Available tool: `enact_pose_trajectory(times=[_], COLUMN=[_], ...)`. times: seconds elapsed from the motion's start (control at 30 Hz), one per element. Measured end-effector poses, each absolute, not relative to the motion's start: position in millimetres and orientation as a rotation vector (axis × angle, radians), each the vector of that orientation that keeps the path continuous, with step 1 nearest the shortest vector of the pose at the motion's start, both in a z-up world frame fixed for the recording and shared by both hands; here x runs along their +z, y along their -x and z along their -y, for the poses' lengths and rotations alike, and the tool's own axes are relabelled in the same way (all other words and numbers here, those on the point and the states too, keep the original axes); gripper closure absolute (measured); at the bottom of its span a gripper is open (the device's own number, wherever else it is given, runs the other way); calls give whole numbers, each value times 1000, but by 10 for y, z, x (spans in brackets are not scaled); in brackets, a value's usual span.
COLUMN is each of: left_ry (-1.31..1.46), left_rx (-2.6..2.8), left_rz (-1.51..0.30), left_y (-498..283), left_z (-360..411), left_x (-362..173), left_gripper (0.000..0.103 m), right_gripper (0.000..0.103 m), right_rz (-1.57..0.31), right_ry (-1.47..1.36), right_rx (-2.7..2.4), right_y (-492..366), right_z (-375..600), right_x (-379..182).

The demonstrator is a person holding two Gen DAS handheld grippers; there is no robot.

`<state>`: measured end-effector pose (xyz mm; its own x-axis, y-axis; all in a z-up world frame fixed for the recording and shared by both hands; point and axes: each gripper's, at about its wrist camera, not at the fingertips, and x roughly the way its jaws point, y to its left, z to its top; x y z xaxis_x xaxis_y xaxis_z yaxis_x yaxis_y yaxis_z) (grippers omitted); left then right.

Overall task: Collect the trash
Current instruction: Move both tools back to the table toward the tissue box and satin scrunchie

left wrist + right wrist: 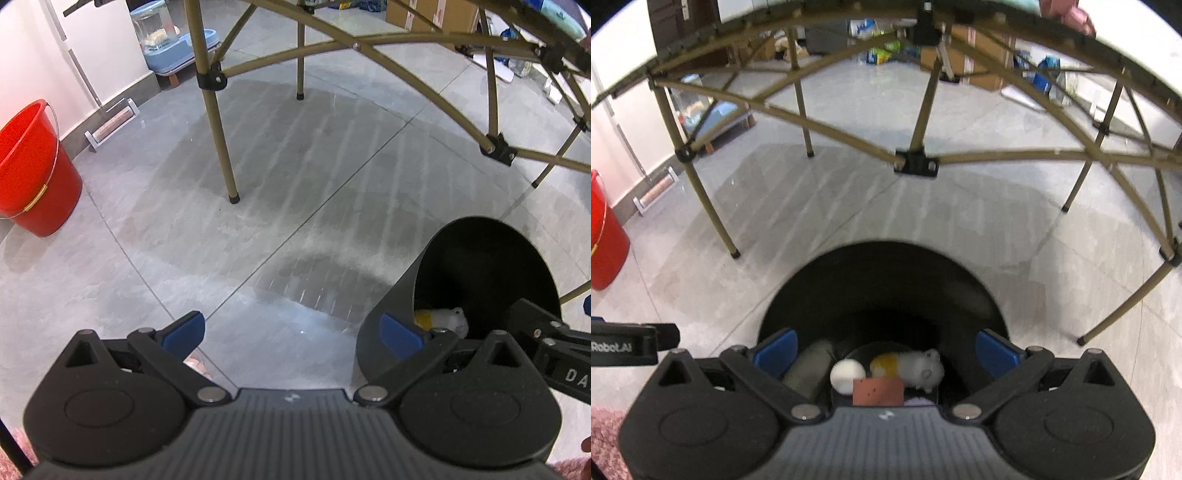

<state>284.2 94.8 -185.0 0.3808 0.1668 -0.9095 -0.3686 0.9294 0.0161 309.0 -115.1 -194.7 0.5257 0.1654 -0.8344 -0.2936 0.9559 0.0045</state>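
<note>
Grey tiled floor [295, 229], tan folding table frame [916, 158], white wall [110, 37]

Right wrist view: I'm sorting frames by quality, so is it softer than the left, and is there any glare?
Right wrist view: slightly blurred, trash in the black bin soft. Left wrist view: sharper, streaky reflections on the floor, table legs bowed by fisheye.

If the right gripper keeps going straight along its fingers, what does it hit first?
Most likely the trash inside the black bin: the open right gripper points into its mouth, with a white ball and crumpled paper directly ahead. Depth is unclear.
</note>
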Motion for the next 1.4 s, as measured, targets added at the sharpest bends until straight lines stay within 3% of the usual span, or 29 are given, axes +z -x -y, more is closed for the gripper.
enact_pose_trajectory(times=[0.8, 1.4], left_ry=[245, 249], left_rx=[248, 128], left_rz=[-789, -627], left_y=[-2852, -3271], left_z=[-650, -174], left_x=[-987, -381], left_gripper=[0, 0], right_gripper=[0, 0], right_rz=[-495, -294], right_ry=[38, -129], right_rx=[254, 125], right_y=[-3013, -3509], right_z=[1649, 2225], right_x=[-906, -428])
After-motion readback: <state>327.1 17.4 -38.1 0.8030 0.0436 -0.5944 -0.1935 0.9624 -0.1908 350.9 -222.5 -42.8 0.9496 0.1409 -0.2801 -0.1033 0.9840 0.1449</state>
